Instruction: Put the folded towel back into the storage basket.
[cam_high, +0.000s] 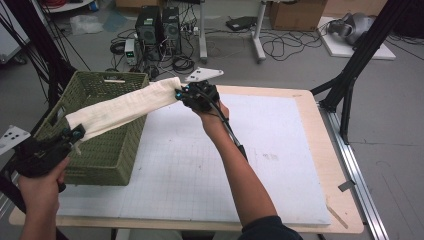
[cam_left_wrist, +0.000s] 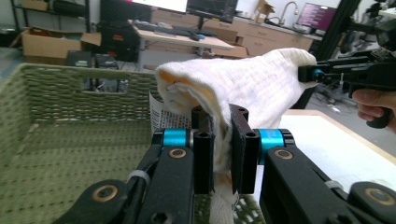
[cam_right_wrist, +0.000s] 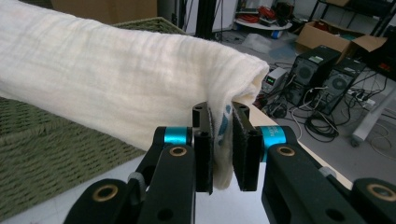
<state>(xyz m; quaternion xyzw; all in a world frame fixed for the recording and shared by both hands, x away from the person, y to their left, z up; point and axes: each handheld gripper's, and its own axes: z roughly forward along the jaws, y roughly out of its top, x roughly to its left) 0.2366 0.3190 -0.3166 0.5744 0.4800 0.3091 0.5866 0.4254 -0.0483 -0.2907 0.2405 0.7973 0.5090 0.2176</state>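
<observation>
The cloth (cam_high: 122, 107) hangs stretched above the basket (cam_high: 107, 150), its long axis running from near left to far right. The left gripper (cam_high: 75, 134) and right gripper (cam_high: 181, 95) each clamp an end.

The cream folded cloth (cam_high: 122, 108) hides part of the woven green rectangular basket (cam_high: 107, 150) beneath it, the basket's printed paper slip (cam_left_wrist: 163, 116) is too small to read, and the cloth's end runs off the right gripper view's left edge.
</observation>
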